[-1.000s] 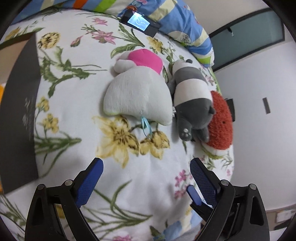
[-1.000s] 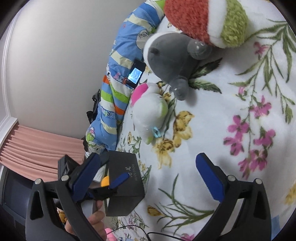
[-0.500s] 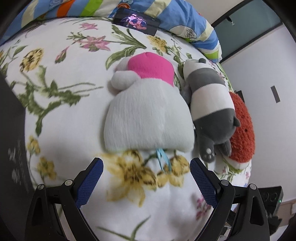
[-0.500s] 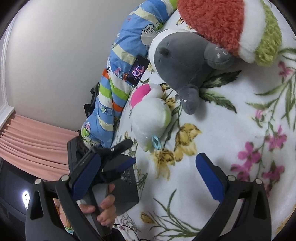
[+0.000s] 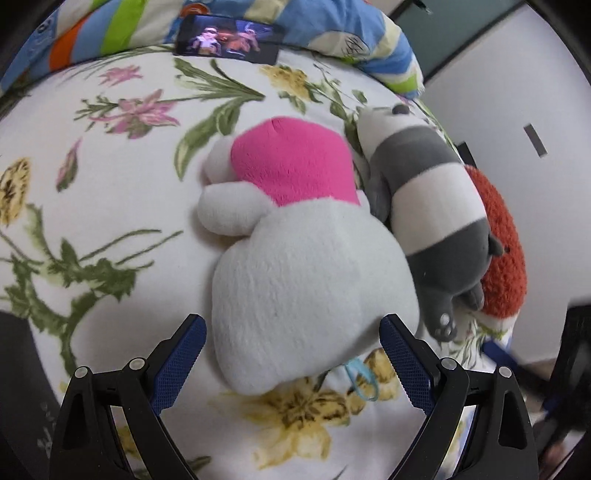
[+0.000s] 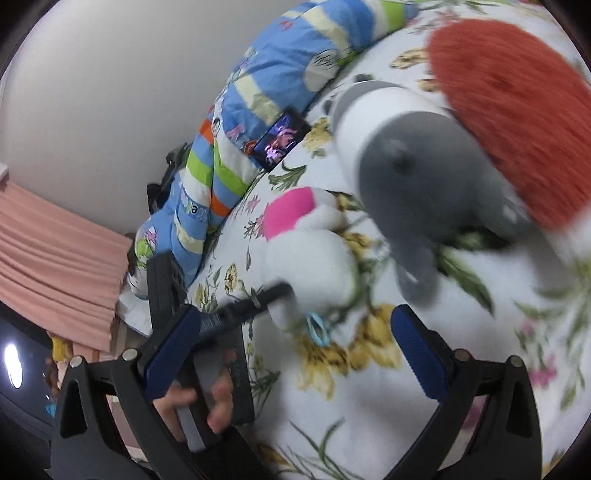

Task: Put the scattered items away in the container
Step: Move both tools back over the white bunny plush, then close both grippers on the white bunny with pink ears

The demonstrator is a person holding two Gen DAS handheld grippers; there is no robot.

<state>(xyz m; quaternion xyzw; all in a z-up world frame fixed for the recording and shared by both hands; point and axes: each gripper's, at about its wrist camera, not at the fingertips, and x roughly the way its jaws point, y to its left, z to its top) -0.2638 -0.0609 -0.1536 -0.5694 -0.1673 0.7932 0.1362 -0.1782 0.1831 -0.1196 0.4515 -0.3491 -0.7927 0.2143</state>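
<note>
Closed in: left tongs now straddle white plush, unclenched. Right tongs also released. Approach step; next, clamp and lift.

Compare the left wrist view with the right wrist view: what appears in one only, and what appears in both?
Left wrist only: a dark rectangular plate on the pale wall.

Right wrist only: pink pleated curtain, a hand holding the left gripper.

Both: white plush toy with pink patch, grey-and-white striped plush animal, red fuzzy plush, lit phone, striped blue pillow, floral blanket.
</note>
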